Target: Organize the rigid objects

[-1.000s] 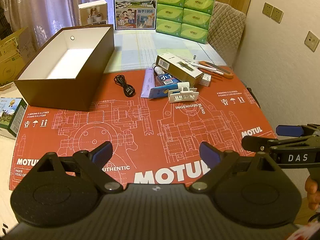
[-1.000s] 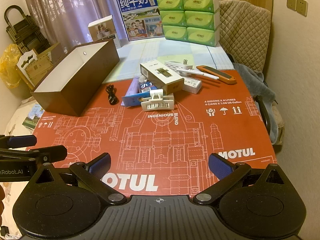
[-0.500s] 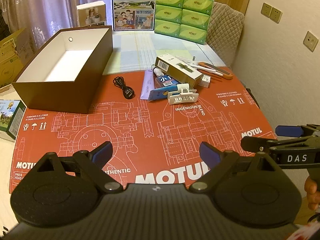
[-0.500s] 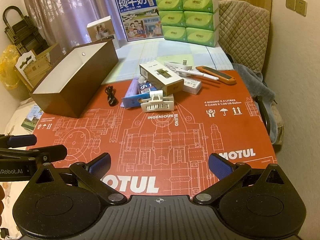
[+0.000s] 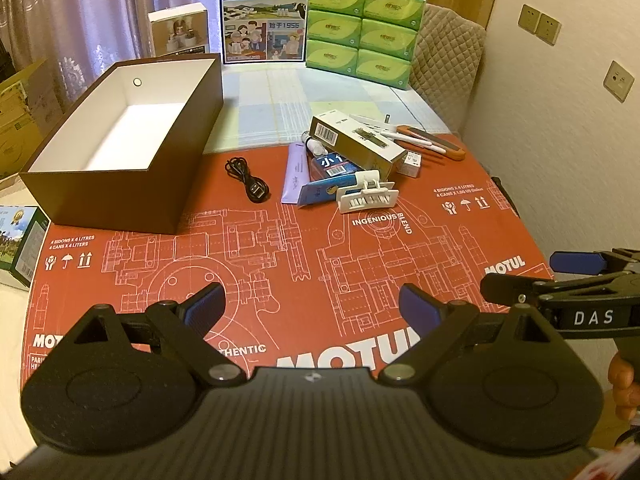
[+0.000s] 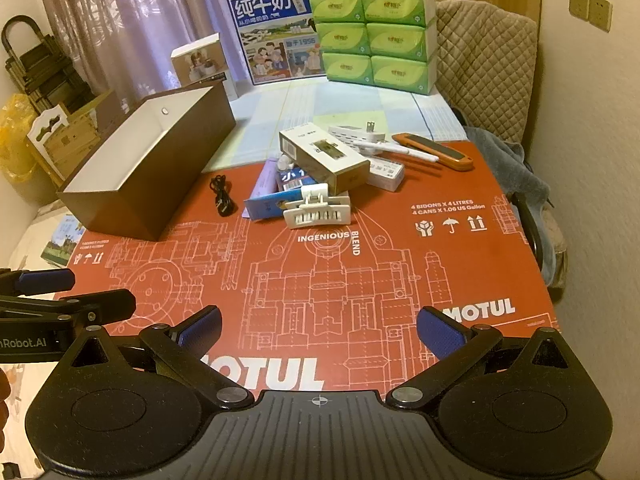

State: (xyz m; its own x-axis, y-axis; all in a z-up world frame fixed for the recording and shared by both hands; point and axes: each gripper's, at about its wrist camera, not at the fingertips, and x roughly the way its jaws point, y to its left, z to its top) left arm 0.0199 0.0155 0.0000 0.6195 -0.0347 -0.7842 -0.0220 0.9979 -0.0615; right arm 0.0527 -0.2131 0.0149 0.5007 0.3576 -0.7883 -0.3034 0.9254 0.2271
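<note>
Red printed mat point(image 5: 280, 272) over the bench, with an empty brown rectangular cardboard box point(image 5: 120, 184) at its far left. Right of that box, a touching heap: gold-and-white carton point(image 5: 356, 144), white plastic clip point(image 5: 368, 198), then a black coiled cable point(image 5: 246, 180) apart. Nearest, left claw point(image 5: 312, 308) and right claw point(image 6: 318, 330), both spread wide, grasping nothing.

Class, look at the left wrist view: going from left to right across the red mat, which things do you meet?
brown box → black cable → lilac tube → white clip → orange utility knife
</note>
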